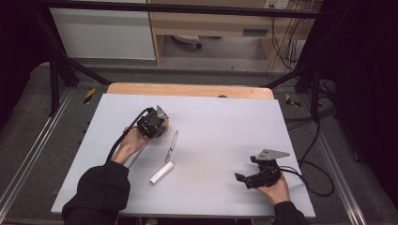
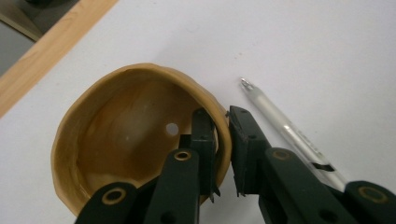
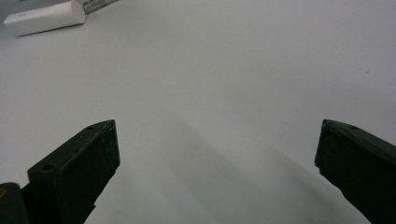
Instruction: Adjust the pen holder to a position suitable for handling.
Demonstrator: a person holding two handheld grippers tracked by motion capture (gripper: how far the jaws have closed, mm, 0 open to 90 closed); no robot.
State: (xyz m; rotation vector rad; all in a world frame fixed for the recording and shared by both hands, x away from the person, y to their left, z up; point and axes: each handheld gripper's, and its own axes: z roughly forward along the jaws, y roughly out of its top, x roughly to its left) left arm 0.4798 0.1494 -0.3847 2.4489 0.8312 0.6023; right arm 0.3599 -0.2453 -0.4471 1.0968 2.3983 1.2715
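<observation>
A tan bowl [image 2: 116, 130] with a small hole in its wall sits on the white table, peeking out from under my left gripper [image 1: 165, 125] in the high view. My left gripper [image 2: 222, 116] is shut on the bowl's rim, one jaw inside and one outside. A clear pen [image 2: 285, 126] lies just beside the bowl, the pen [image 1: 172, 145] pointing away from the person. A white block [image 1: 161, 173] lies near the pen's near end. My right gripper [image 1: 246, 168] rests low at the table's front right, open, and the same gripper [image 3: 218, 125] has nothing between its jaws.
The white table top [image 1: 220, 126] has a wooden strip [image 1: 187, 89] along its far edge. In the right gripper view the white block [image 3: 44, 17] and the pen [image 3: 100, 3] lie far off at the top left. Cables trail off the table's right side [image 1: 314, 178].
</observation>
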